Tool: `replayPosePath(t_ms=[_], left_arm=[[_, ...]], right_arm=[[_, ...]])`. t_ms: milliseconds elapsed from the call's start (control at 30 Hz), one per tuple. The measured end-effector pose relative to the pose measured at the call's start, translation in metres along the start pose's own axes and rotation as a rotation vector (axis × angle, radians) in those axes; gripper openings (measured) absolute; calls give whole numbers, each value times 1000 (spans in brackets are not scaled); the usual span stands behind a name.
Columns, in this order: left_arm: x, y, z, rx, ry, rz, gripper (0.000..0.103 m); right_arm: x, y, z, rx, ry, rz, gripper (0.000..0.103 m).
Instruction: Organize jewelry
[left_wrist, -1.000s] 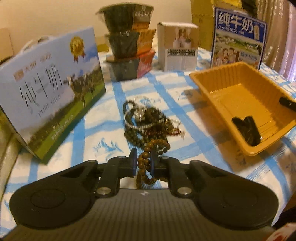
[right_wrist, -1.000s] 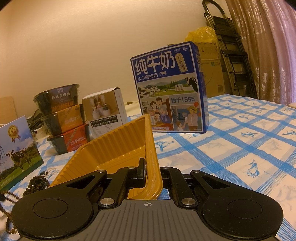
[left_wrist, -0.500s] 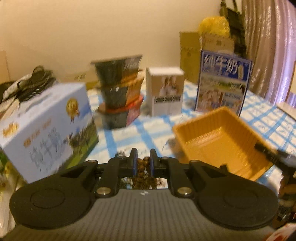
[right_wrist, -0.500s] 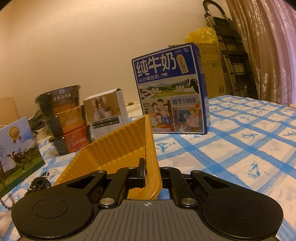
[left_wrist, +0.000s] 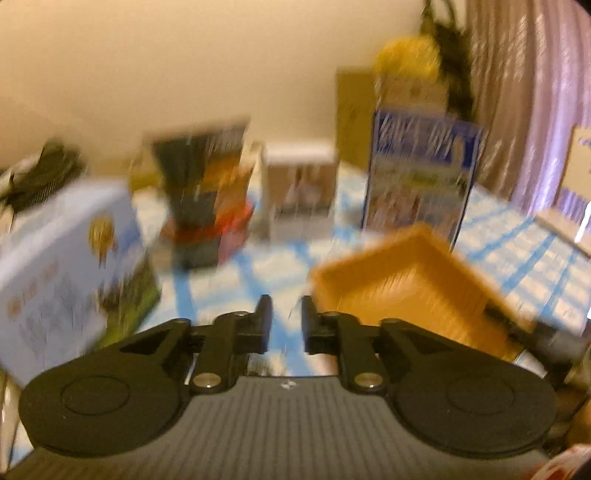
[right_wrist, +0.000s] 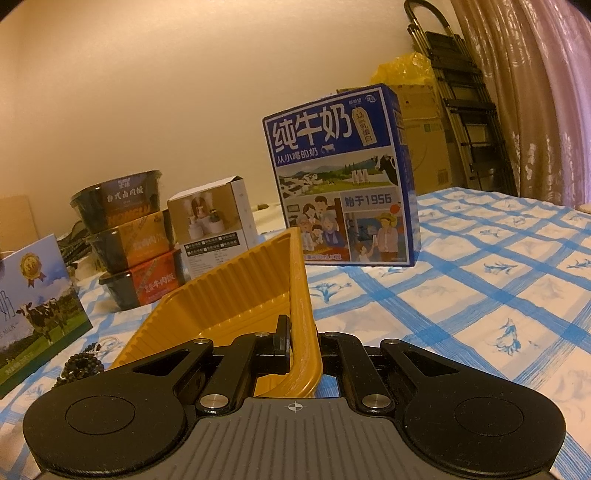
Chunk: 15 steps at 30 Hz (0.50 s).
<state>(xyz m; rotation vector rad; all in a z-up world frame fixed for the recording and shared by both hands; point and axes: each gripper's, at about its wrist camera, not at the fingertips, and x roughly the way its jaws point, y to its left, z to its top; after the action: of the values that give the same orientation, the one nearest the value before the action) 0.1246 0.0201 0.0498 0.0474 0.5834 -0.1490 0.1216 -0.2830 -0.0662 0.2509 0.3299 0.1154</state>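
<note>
Nearest, in my right view, the right gripper (right_wrist: 301, 345) pinches the near rim of the tray (right_wrist: 236, 291), one finger inside the wall and one outside, so the tray stands tipped on the checked cloth (right_wrist: 480, 295). If that thin wall slips from the pinch, I judge the tray would drop flat and shed whatever lies in it.

In my blurred left view, the left gripper (left_wrist: 286, 321) is opening with its jaws slightly parted; I see no beads in the gap, only cloth. It sits beside the tray's left corner rather than over the basin, so I judge anything let go here could miss and land on the cloth.

A little farther off, left of the tray, a dark bead strand (right_wrist: 79, 367) lies on the cloth, not yet sorted. A careless reach could drag it.

Beyond stand a milk box (right_wrist: 341, 177) and stacked bowls (right_wrist: 125, 236), which a wide swing might topple.
</note>
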Motion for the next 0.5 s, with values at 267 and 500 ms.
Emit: replayPosePath(t_ms=[267, 500], left_arm=[[59, 25, -81, -110, 218, 62, 21], [87, 35, -95, -130, 265, 61, 21]], right_arm=[[0, 0, 1, 2, 2, -1, 6], [0, -1, 1, 4, 4, -1, 6]])
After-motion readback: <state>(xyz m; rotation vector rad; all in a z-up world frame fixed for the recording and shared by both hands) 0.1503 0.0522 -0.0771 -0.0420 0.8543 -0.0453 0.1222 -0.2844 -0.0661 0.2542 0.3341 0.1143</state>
